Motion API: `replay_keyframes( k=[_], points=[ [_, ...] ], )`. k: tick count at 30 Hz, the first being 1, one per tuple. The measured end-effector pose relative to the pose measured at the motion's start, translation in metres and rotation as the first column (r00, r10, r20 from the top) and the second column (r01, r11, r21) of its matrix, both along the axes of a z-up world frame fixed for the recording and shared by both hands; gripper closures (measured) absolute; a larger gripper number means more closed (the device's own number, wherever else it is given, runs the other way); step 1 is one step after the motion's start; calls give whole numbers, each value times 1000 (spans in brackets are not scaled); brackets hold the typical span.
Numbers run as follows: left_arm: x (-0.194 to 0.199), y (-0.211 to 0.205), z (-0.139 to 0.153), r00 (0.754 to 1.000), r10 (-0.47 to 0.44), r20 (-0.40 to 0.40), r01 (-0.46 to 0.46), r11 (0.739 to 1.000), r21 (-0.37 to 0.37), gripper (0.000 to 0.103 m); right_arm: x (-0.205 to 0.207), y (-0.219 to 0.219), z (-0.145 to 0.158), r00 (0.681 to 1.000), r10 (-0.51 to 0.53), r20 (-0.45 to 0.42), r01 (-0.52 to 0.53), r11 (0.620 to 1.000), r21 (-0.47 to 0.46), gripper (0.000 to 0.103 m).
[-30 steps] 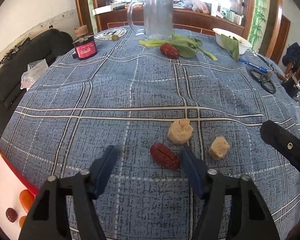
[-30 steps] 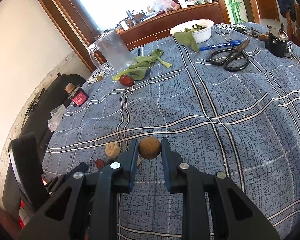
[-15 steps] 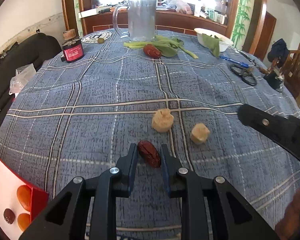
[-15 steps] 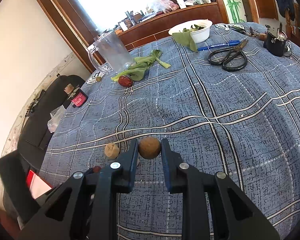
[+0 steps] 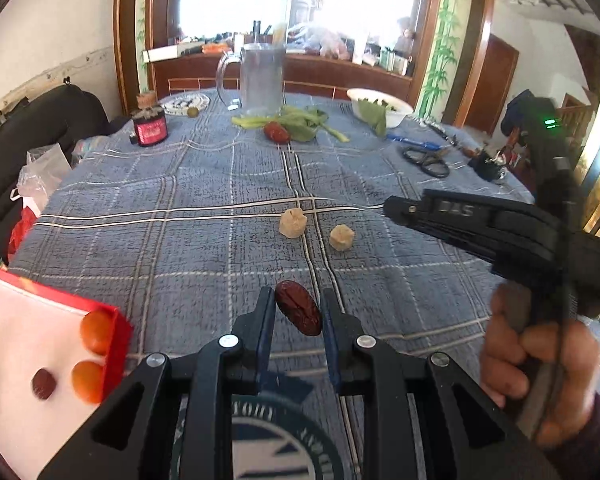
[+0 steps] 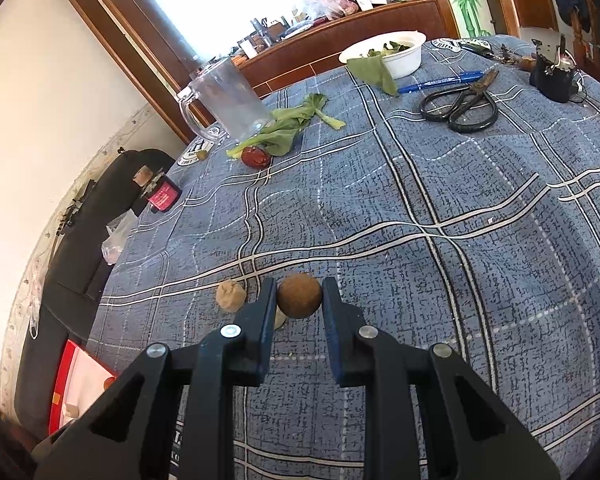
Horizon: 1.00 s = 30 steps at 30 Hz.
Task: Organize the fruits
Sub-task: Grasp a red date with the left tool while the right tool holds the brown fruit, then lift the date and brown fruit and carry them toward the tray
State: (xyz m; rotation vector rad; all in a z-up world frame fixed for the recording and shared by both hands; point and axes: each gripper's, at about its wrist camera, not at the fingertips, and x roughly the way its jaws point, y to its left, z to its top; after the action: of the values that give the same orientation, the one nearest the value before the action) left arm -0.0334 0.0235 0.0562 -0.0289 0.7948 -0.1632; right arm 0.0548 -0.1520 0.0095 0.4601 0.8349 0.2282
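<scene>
My left gripper [image 5: 298, 312] is shut on a wrinkled red date [image 5: 299, 313], held above the blue checked tablecloth [image 5: 180, 240]. My right gripper [image 6: 299, 298] is shut on a round brown fruit [image 6: 300, 295]; its black body [image 5: 480, 228] and the hand holding it show at the right of the left wrist view. Two beige lumps [image 5: 293, 222] [image 5: 342, 237] lie on the cloth ahead. A red box [image 5: 40, 360] at lower left holds two orange fruits [image 5: 96, 332], a dark date [image 5: 43, 383] and pale pieces. Another red date [image 5: 277, 132] lies by the greens.
At the far side stand a glass pitcher [image 5: 260, 80], green leaves [image 5: 300, 122], a white bowl [image 5: 380, 106], a dark red jar [image 5: 150, 128], a blue pen [image 6: 440, 82] and scissors [image 6: 460, 104]. A black sofa [image 5: 28, 128] with plastic bags lies left.
The left gripper closed on the red date and lifted it back toward the red box. The right gripper kept its hold on the brown fruit, staying nearly still.
</scene>
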Motion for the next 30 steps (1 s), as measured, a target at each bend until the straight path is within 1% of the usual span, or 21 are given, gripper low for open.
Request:
replay_keyframes(
  k=[3,10,18,30],
  points=[
    [-14,1,12,999,6,46,-7,1000,31,81,-2,-1,0,1000,3,-4,-3,1000,20,78],
    [-34,3,28,994,18,112,-26,997,73,81,-5,3,0,1000,16,-2,-16,1000,9,78],
    [-42,7,36,988,46,144,-61,993,100,81,-7,7,1,1000,29,5,-29,1000,2,78],
    [-55,20,39,985,71,156,-85,992,91,81,-10,13,1,999,34,10,-34,999,-26,78]
  ],
)
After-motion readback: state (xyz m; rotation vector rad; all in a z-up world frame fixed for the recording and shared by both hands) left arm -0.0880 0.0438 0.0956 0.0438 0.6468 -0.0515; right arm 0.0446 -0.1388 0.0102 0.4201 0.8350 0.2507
